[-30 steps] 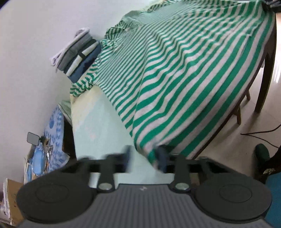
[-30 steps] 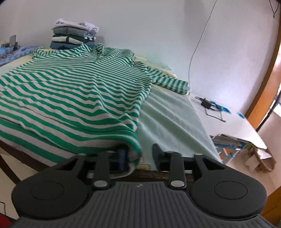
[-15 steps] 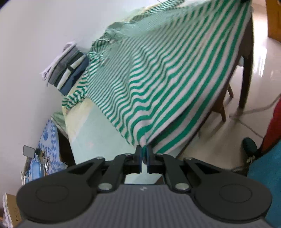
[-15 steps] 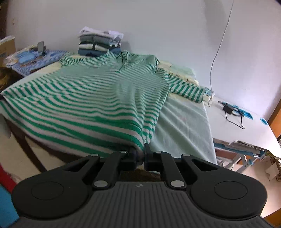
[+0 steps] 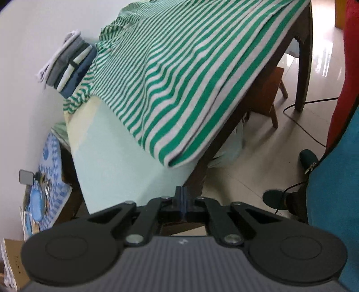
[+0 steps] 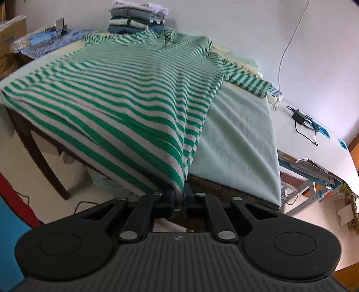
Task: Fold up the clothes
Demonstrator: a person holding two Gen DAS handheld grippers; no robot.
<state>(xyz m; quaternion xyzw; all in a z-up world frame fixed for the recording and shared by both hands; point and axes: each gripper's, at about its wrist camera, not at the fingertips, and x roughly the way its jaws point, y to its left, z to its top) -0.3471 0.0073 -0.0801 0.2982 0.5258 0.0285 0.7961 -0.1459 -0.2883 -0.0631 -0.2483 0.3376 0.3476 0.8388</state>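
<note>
While the green-and-white striped knit shirt [image 6: 134, 94] lies spread over a pale mint cloth [image 6: 242, 139] on a dark wooden table [image 5: 215, 143], its hem hangs past the table's near edge. In the right wrist view, the right gripper [image 6: 179, 197] has its jaws pressed together on the shirt's lower corner, the fabric rising from the pinch toward 12 o'clock. In the left wrist view, the left gripper [image 5: 183, 200] has its jaws pressed fully together with nothing between them; the shirt's other hem corner [image 5: 170, 160] lies apart from it, toward 12 o'clock, draped at the table edge. A stack of folded grey, white and navy clothes [image 6: 136, 18] stands against the white wall at the shirt's collar end, touching or just behind the collar. At 10 o'clock in the right view sits a blue patterned mat [image 6: 51, 39] crowded with small items. At 2 o'clock a white desk [image 6: 314, 143] holds a black power adapter with its cable [image 6: 299, 116]. Bare mint cloth lies open beside the shirt on both sides. Below the left-hand table edge are a glossy tiled floor [image 5: 258, 161], a black cable, and a person's red-and-blue clothing [image 5: 336, 168] at 3 o'clock.
</note>
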